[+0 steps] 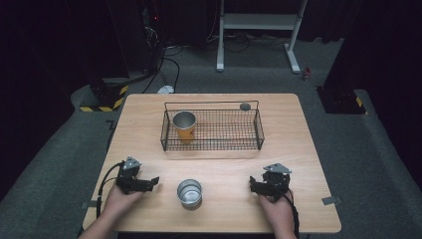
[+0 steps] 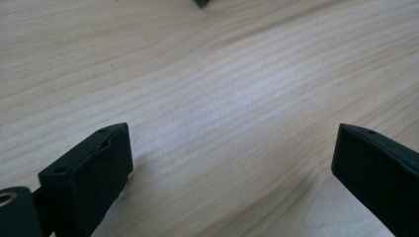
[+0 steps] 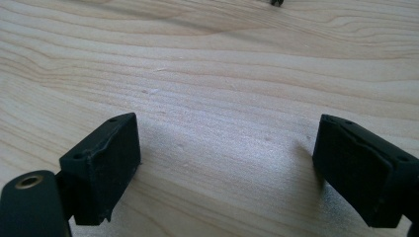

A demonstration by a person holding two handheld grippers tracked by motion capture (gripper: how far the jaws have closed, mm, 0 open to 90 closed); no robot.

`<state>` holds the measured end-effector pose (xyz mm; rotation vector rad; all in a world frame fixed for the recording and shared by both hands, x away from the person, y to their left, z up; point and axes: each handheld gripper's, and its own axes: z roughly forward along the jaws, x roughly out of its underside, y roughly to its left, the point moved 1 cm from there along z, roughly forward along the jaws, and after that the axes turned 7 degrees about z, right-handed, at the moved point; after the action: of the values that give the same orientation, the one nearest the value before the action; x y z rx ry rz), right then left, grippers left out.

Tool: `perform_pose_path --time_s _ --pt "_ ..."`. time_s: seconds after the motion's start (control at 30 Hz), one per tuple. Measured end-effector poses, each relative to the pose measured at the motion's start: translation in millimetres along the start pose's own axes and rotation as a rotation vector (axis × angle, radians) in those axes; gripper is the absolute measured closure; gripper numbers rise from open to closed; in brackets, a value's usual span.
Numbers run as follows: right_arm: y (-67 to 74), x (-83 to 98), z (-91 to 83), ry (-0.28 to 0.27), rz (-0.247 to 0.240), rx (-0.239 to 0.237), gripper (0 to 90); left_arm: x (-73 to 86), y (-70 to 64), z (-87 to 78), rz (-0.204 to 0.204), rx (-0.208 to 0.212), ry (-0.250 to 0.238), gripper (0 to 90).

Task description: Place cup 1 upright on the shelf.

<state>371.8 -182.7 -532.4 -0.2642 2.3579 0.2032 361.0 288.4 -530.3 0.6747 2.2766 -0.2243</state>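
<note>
Near the wire basket (image 1: 211, 130), one steel cup (image 1: 184, 124) already sits inside it, second steel cup (image 1: 189, 192) on the table (image 1: 298, 149) before it, between left gripper (image 1: 149, 182) and right gripper (image 1: 255, 186), fingers spread, empty.

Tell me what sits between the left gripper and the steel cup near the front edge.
Nothing visible: bare table lies between the left gripper and the steel cup. Its jaws are open and empty.
</note>
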Motion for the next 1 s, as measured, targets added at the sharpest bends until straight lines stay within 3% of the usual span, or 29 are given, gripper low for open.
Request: perform_pose_path --time_s 0.07,0.17,0.23,0.4,0.9,1.0 --pt "0.0 0.0 0.0 0.000 0.001 0.000 10.9 6.3 -2.5 -1.7 -0.008 0.005 -0.001 2.7" --pt "-0.1 0.0 0.1 -0.001 -0.002 0.000 10.9 9.0 -3.5 -4.4 0.012 -0.002 0.012 1.6" --pt "0.0 0.0 0.0 0.000 0.000 0.000 10.9 13.5 -4.3 -5.6 0.039 -0.034 0.019 0.5" --pt "-0.2 0.0 0.0 -0.001 -0.009 -0.004 10.9 15.9 -5.1 -6.0 0.029 -0.046 0.002 0.0" --pt "0.5 0.5 -2.7 -0.008 -0.004 0.006 12.5 16.1 -6.4 -5.9 0.033 -0.035 0.000 0.1" --pt "2.0 -1.7 -6.3 -0.035 -0.012 0.003 12.5 16.1 -6.5 -5.8 0.033 -0.033 -0.001 0.1"
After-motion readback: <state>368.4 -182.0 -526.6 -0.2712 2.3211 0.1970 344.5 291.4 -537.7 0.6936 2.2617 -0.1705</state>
